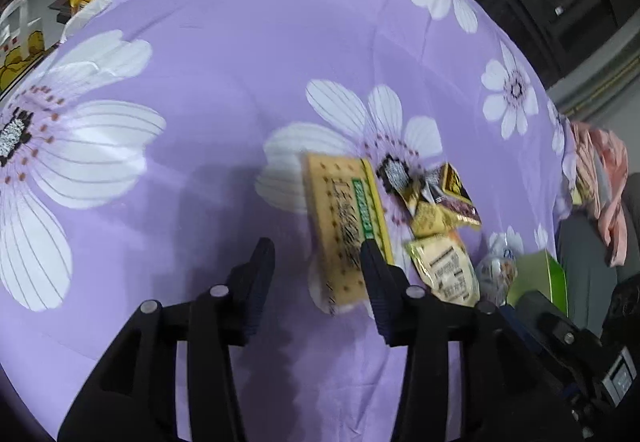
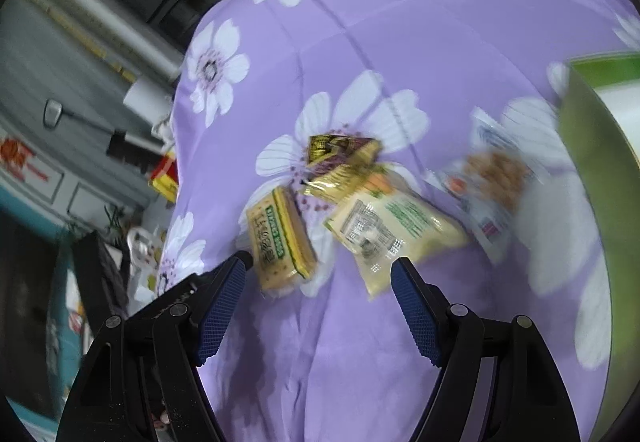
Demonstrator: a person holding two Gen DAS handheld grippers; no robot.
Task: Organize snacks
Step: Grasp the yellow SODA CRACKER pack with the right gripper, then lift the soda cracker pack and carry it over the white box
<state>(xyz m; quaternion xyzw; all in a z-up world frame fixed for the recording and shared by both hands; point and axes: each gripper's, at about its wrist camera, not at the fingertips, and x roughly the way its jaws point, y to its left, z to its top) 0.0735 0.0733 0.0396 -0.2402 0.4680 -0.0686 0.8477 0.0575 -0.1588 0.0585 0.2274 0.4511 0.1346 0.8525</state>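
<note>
We see both views smeared by motion blur, so print on the wrappers can't be read. In the right wrist view the clear peanut bag [image 2: 490, 177] is the worst hit, prob. nuts inside but we can't be sure, and the green box [image 2: 592, 145] is cut off at the frame edge. In the left wrist view the same box [image 1: 540, 276] is partly behind the right gripper's body, and the peanut bag [image 1: 498, 268] sits half hidden beside it.

The purple cloth [image 1: 224, 53] is smooth w/ large white flower prints and faint fold lines. On it lie a flat rectangular cracker pack [image 1: 346, 226], yellow-tan w/ a green stripe; a soft pale pouch [image 1: 444, 268] w/ glossy film; and small dark-and-gold crinkly sachets [image 1: 440, 197] piled behind.

The left gripper [image 1: 318, 262] angles down over the cloth, its fingers apart w/ bare cloth between them; its right finger overlaps the cracker pack's edge, nothing pinched. The right gripper [image 2: 320, 274] also tilts down, fingers spread wide w/ ribbed blue pads [image 2: 220, 314], framing the cracker pack [image 2: 280, 242] and pale pouch [image 2: 384, 234] ahead, gripping neither.
</note>
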